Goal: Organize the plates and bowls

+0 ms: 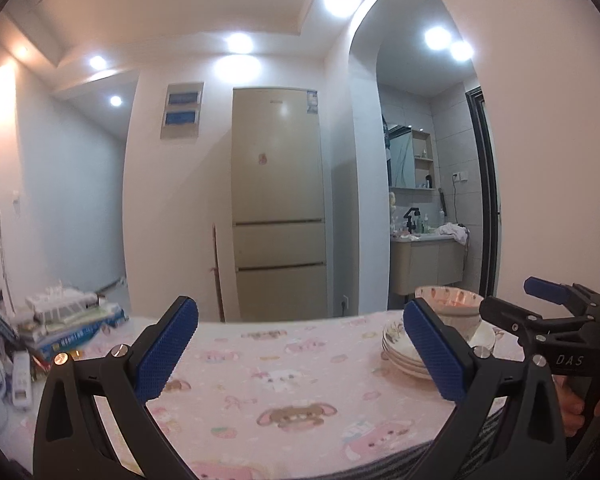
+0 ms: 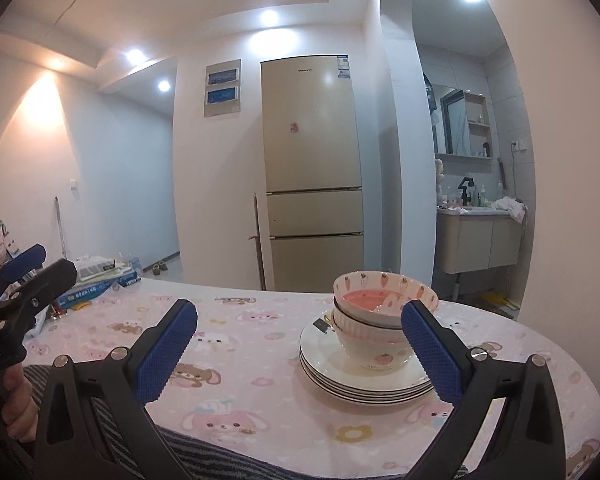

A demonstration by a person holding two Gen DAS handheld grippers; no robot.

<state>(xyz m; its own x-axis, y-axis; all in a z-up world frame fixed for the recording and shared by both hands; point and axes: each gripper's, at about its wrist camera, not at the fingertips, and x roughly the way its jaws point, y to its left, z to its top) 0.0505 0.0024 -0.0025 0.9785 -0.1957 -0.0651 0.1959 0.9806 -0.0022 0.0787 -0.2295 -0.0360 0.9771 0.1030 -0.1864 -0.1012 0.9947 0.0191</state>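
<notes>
two nested bowls (image 2: 374,312) sit on a stack of plates (image 2: 356,380) at the desk's (image 2: 260,344) right; books (image 2: 100,280) lie far left, fridge (image 2: 312,176) behind.

Beige fridge (image 2: 312,168), pink cartoon tablecloth (image 2: 236,344), stacked books (image 1: 72,320)

A stack of white plates (image 2: 364,380) lies flat on the pink cartoon-print tablecloth (image 2: 260,344), toward its right side. Two nested bowls (image 2: 380,312) stand upright on the top plate; the upper one has a pink inside and strawberry-patterned rim.
</notes>
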